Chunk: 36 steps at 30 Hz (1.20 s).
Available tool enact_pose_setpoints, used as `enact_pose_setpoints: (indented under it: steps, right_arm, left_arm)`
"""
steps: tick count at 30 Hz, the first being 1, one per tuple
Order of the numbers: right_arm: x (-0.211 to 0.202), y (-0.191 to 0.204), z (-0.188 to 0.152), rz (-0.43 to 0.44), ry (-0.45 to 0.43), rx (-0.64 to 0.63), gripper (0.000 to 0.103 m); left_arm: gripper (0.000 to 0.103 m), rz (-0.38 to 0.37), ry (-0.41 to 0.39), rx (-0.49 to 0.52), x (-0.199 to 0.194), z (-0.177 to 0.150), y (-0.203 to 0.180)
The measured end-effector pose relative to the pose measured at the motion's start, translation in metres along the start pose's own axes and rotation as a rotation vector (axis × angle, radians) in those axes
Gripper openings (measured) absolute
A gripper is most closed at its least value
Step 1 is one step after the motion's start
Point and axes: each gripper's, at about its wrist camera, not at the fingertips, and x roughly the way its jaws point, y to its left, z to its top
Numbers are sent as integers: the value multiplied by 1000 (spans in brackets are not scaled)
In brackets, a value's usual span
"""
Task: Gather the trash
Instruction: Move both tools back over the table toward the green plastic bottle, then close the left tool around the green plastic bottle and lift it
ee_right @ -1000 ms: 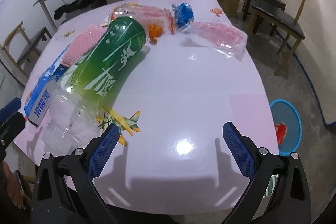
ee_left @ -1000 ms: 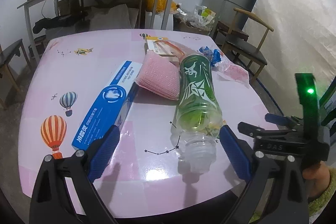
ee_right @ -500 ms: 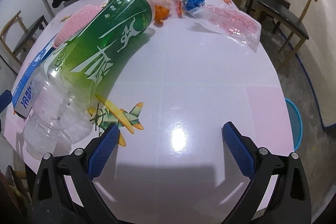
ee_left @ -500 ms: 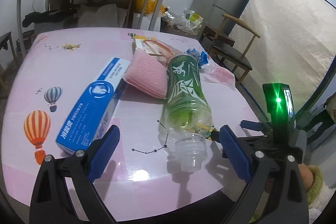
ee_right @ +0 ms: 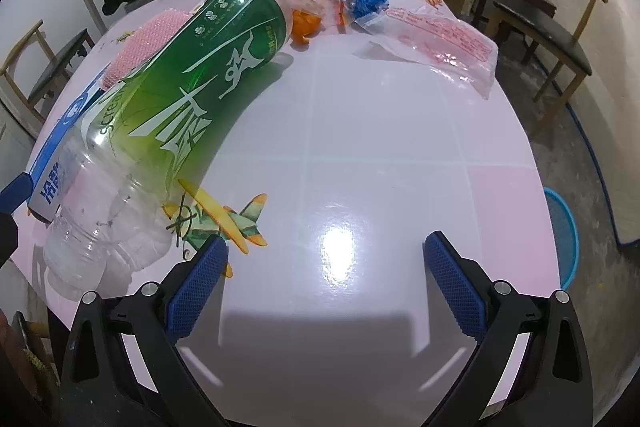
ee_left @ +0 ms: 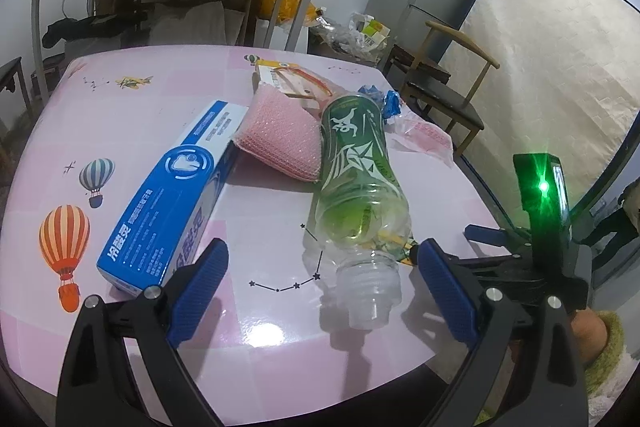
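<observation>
Left gripper [ee_left: 320, 269] spread | bottle [ee_left: 356, 179] neck between fingers | untouched

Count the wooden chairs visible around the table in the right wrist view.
2: one chair beyond the table's far right corner, another chair off its left side. Others may be hidden.

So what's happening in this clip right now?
A person with a gripper in each hand is clearing trash off a pink table. Both are open and empty. The left gripper is lined up on the neck end of an uncapped green bottle lying on its side; its fingers flank the neck without touching. The right gripper hovers over bare table beside the bottle. A blue box, pink sponge and wrappers still lie there. Nothing is picked up yet.
</observation>
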Motion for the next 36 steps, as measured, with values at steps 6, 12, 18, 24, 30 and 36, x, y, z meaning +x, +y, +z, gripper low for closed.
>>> enact_pose_setpoints:
  steps: [6, 12, 18, 24, 30, 36]
  right_arm:
    - [1, 0, 0, 0, -6, -7, 95]
    - [1, 1, -2, -4, -13, -5, 95]
    - [0, 1, -2, 0, -2, -12, 95]
    - [-7, -11, 4, 48, -1, 26, 95]
    - [-18, -32, 12, 120, -44, 115, 95]
    - [-37, -50, 17, 179, -121, 175, 95]
  left_arm:
    - [93, 8, 0, 0, 3, -1, 1]
    - [93, 24, 3, 10, 5, -2, 2]
    - [93, 35, -10, 7, 4, 3, 3]
    - [93, 32, -16, 34, 7, 14, -3]
    - [93, 22, 5, 30, 24, 26, -7]
    - [93, -50, 53, 3, 32, 20, -12]
